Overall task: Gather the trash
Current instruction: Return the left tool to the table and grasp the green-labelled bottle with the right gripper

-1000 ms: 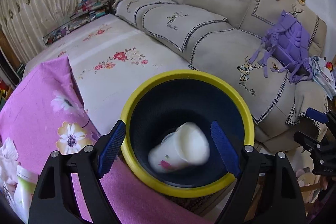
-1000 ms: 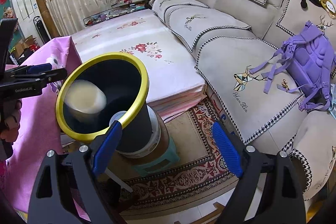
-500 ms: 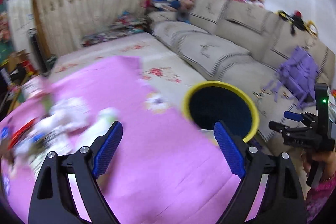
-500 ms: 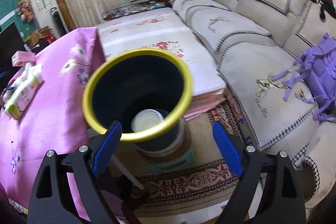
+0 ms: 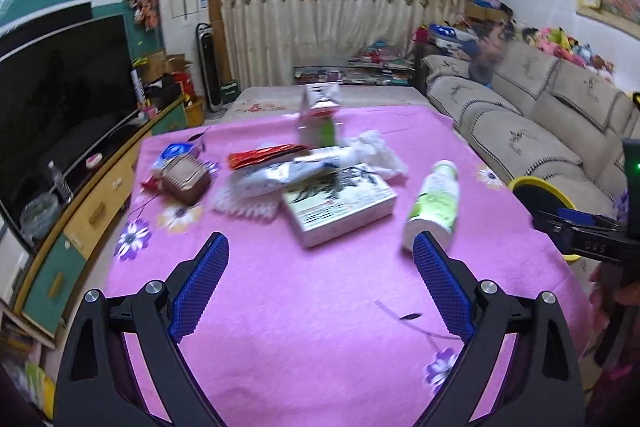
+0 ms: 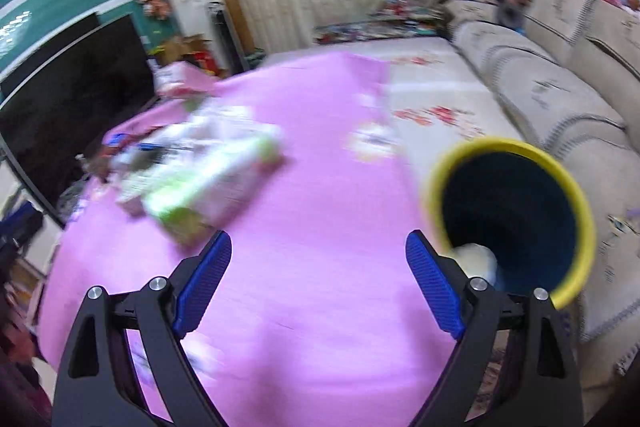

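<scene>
Over the pink tablecloth (image 5: 320, 307) my left gripper (image 5: 320, 275) hangs, jaws wide apart, nothing between them. Trash ahead: a flat box (image 5: 340, 203), a green-and-white bottle (image 5: 434, 203) lying just right of it, wrappers behind. My right gripper (image 6: 318, 279), also spread and empty, hovers beside the yellow-rimmed bin (image 6: 568, 195), a white cup (image 6: 476, 259) inside.

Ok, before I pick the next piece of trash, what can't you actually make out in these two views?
- Trash pile, right wrist view: motion blur smears the items together.
- Bin bottom, right wrist view: the right finger covers part of the white cup.
- Bin, left wrist view: mostly hidden behind the right gripper's body.
- Carton, left wrist view: blurred, label unreadable.
- Under the box: hidden.
</scene>
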A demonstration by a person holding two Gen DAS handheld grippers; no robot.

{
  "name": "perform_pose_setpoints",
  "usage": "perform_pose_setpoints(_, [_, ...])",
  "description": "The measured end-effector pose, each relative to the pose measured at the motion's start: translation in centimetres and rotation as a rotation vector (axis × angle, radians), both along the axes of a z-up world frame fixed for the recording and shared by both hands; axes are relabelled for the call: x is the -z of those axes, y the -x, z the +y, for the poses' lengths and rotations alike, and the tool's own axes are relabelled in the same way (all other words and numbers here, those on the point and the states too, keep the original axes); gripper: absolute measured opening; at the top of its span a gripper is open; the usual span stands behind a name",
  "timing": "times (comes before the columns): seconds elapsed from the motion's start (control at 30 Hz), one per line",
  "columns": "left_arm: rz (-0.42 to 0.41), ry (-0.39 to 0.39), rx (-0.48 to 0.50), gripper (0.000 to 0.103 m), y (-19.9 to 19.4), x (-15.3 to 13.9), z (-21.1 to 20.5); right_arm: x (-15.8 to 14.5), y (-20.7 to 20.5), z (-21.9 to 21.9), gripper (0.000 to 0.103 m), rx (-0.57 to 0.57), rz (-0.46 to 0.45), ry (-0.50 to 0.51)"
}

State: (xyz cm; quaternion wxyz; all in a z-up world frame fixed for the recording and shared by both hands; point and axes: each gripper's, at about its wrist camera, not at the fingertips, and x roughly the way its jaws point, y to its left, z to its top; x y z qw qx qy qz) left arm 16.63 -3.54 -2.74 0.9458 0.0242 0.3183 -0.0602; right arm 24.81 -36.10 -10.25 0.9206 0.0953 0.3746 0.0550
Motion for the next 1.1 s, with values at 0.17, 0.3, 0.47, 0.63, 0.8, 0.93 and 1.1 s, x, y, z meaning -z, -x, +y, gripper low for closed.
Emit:
perform_pose_setpoints(0.17, [-0.016,0.003,-0.009,0.092,0.6,0.3,2.1,-0.5,-2.1,7.2,0.09,-0.041,-0.053,-0.024])
perform_pose_setpoints(0.3, [-0.008,0.026,0.004,0.092,1.0,1.0,3.2,0.7,-3.9,10.8,0.09,-0.004,-0.031,0.006])
perform_pose_setpoints(0.47, [0.002,0.048,0.002,0.092,0.9,1.6,3.9,2.0,-5.3,12.8,0.09,0.039,0.011,0.046])
perform_pose_setpoints(0.63, [0.013,0.061,-0.005,0.092,0.7,2.3,4.4,3.0,-6.5,12.5,0.09,0.075,0.031,0.1])
perform_pose_setpoints(0.8, [0.014,0.062,-0.005,0.092,0.7,2.5,4.5,3.7,-6.5,11.3,0.09,0.081,0.062,0.125])
perform_pose_setpoints(0.93, [0.016,0.061,0.002,0.092,0.7,2.7,4.2,3.2,-5.2,9.1,0.09,0.103,0.049,0.131])
perform_pose_setpoints(1.1, [0.023,0.061,0.029,0.092,0.5,2.7,3.0,2.9,-3.9,5.7,0.09,0.149,0.03,0.134])
